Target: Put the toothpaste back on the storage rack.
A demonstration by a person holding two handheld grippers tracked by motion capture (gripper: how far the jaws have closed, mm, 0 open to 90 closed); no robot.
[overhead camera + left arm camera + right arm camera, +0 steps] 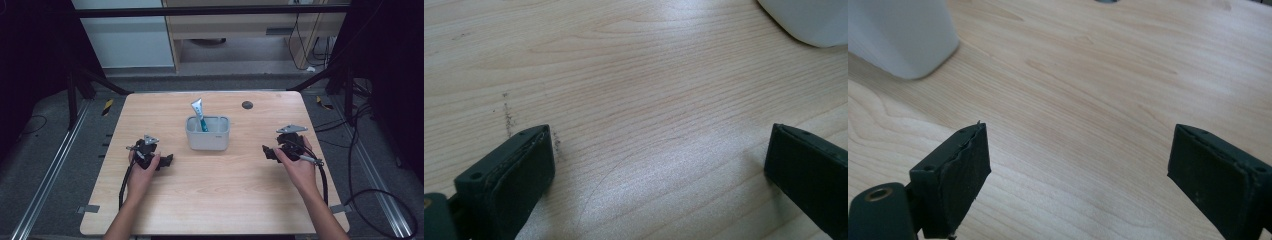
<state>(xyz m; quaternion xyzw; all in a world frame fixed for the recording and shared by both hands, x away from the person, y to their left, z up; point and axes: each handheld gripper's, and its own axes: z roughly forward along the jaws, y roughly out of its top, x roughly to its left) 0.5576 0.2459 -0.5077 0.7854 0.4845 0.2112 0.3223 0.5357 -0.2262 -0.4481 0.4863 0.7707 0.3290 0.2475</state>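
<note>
Pale wood grain is running under both of my tools right now, and I am resting them low on the light wooden tabletop [210,190], one at each side of the white, round-cornered plastic holder [207,133] that is standing near the middle. I am keeping the left tool [167,160] released, its black jaws standing wide apart with nothing between them, and the right tool [266,151] is likewise spread and empty. Inside the holder, a white and teal squeeze tube [199,114] is leaning upright, its flat crimped end sticking out above the rim toward the far side. I am judging the step in hand to be a reach for that tube or its holder, with neither yet touched. To do it well, I am thinking I should lift one tool clear of the tabletop first, come in from above the rim, and close on the tube's flat upper end across its thin direction, so the pads bite on the broad faces; the other tool could be steadying the holder's wall, since a light plastic tub is likely to slide or tip when the tube drags on it. As for writing, I am seeing no brand or label I can read: the tube's print is too small, and the holder's sides are looking plain.
</note>
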